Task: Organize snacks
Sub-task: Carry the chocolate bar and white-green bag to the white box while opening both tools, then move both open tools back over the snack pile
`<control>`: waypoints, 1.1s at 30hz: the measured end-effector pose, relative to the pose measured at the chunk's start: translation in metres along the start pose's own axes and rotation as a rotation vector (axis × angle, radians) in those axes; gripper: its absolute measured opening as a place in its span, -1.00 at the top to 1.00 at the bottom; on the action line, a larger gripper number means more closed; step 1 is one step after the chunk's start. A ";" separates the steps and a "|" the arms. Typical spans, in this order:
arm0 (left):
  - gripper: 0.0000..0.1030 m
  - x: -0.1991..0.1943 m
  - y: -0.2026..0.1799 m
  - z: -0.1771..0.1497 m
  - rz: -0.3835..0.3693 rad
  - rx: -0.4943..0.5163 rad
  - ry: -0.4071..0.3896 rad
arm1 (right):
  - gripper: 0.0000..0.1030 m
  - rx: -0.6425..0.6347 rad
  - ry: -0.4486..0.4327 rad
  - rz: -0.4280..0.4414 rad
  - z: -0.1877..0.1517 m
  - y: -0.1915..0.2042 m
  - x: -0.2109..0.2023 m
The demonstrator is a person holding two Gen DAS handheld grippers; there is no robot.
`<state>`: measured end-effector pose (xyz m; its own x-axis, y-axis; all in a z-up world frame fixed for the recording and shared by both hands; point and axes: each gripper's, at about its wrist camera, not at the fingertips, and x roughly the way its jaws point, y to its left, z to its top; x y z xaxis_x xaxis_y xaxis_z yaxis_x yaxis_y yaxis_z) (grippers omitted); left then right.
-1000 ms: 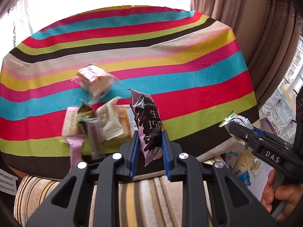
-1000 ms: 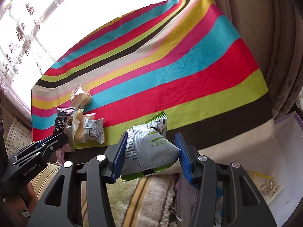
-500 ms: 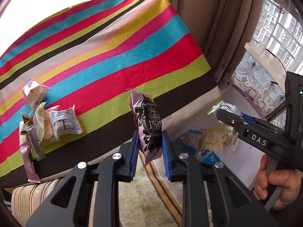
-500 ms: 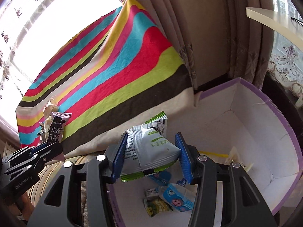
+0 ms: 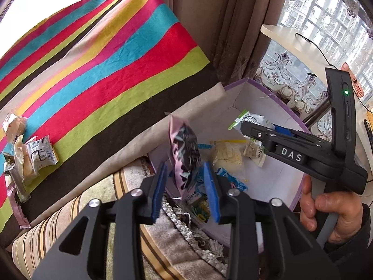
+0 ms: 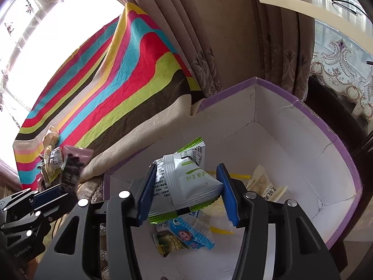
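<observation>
Nearest me, my left gripper (image 5: 185,187) has just been opening: its jaws stand clear of the pink-and-black packet (image 5: 185,150) (blurred, apparently dropping) over the near rim of the purple-edged box (image 6: 335,137). My right gripper (image 6: 186,192) has been opening too, yet the white-and-green packet (image 6: 186,182) sits between the pads, seemingly touching both, above the box floor. To finish well I should spread both fully while centred over the box, so neither packet clips the rim. Beyond lies the striped cloth (image 5: 105,53) with the remaining snack pile (image 5: 28,154). A second ago both grippers hung over that cloth, clamped.
</observation>
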<state>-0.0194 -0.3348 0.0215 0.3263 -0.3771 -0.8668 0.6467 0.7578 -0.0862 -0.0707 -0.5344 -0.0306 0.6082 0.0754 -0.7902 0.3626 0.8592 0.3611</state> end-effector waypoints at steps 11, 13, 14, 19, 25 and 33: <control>-0.45 -0.012 0.012 -0.002 0.034 -0.027 -0.042 | -0.54 -0.047 0.009 -0.035 0.000 0.016 0.001; -0.46 -0.014 0.016 -0.002 0.043 -0.034 -0.050 | -0.54 -0.053 0.008 -0.032 0.001 0.021 0.001; -0.47 -0.015 0.018 -0.002 0.047 -0.037 -0.053 | -0.54 -0.057 0.008 -0.030 0.002 0.023 0.001; -0.47 -0.021 0.033 -0.003 0.080 -0.056 -0.073 | -0.54 -0.078 0.007 -0.013 0.005 0.039 0.002; -0.47 -0.035 0.062 -0.010 0.149 -0.098 -0.115 | -0.54 -0.106 0.003 0.023 0.010 0.072 0.003; -0.47 -0.056 0.116 -0.026 0.211 -0.220 -0.155 | -0.58 -0.160 0.016 0.085 0.009 0.128 0.013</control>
<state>0.0197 -0.2118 0.0474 0.5493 -0.2633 -0.7930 0.3951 0.9181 -0.0311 -0.0098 -0.4281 0.0102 0.6203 0.1582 -0.7683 0.1928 0.9187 0.3448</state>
